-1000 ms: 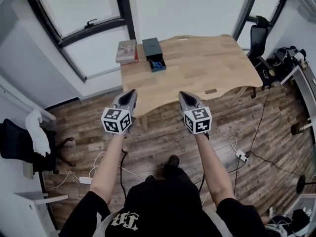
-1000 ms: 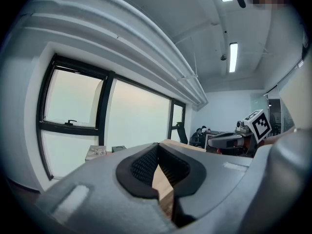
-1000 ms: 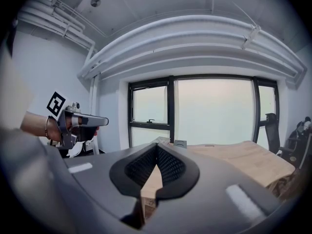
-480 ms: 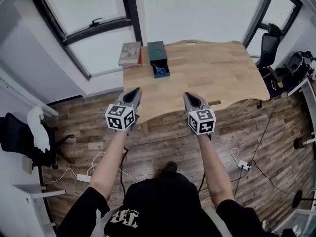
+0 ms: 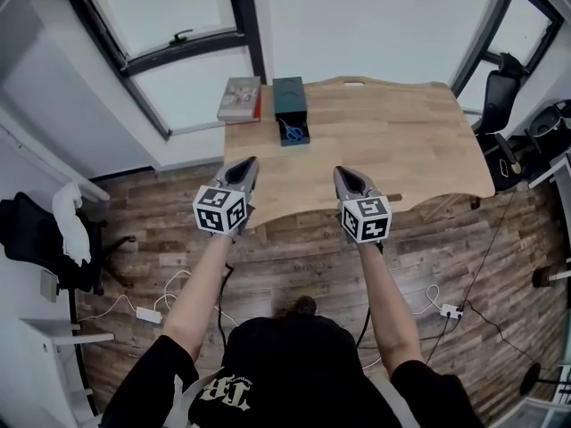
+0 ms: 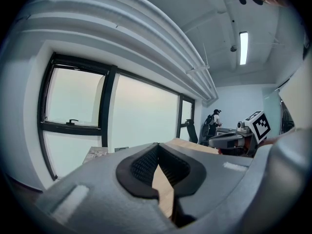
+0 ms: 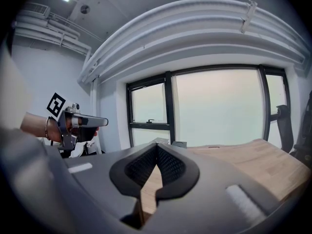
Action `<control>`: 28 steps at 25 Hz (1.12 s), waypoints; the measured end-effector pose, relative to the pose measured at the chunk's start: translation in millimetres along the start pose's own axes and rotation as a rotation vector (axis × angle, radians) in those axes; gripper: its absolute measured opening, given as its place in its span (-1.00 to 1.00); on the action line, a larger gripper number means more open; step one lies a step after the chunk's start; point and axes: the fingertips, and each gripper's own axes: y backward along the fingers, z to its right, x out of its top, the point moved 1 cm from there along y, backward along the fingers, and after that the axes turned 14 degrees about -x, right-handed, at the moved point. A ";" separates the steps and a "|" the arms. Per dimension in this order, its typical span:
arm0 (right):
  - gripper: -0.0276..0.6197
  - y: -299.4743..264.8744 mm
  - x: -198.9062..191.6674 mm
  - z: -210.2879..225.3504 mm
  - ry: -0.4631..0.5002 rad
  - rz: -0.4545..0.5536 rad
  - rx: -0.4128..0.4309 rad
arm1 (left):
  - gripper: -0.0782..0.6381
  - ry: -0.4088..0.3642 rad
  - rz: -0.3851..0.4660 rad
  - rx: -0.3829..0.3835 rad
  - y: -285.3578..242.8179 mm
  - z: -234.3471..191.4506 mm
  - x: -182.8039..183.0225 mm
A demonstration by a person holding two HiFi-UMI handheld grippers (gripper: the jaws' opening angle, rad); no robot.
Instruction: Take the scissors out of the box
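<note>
You hold both arms stretched out ahead of you, forearms roughly parallel, short of the near edge of the table [image 5: 393, 145]. Your left gripper [image 5: 246, 164] and right gripper [image 5: 345, 175] both point towards the tabletop, tilted slightly downwards, marker cubes facing up at you. Each gripper's own view shows its jaws pressed together at the tips with nothing between them (only a sliver of wood shows through the gap below the pads).

The scissors [image 5: 291, 132], blue-handled, lie inside the box [image 5: 290, 94], a dark one at the far left corner of the table, well apart from both grippers. A book [image 5: 239, 99] sits just beside the box on its left.

From the head view the scissors' blades are too small to make out. In the gripper views the box is only a small dark shape at the table's far end, its contents hidden. Your body hides the floor at your feet, and the chair [image 5: 498, 92] at the right is partly cut off.
</note>
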 end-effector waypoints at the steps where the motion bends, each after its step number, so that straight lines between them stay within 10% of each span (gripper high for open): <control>1: -0.90 -1.7 -0.2 2.3 0.001 0.000 0.005 | -0.79 0.000 0.001 0.005 -2.2 0.4 0.5; 28: -0.90 -31.0 -12.7 23.3 0.006 -0.037 0.031 | -0.79 0.031 0.004 0.028 -31.8 -13.6 -8.6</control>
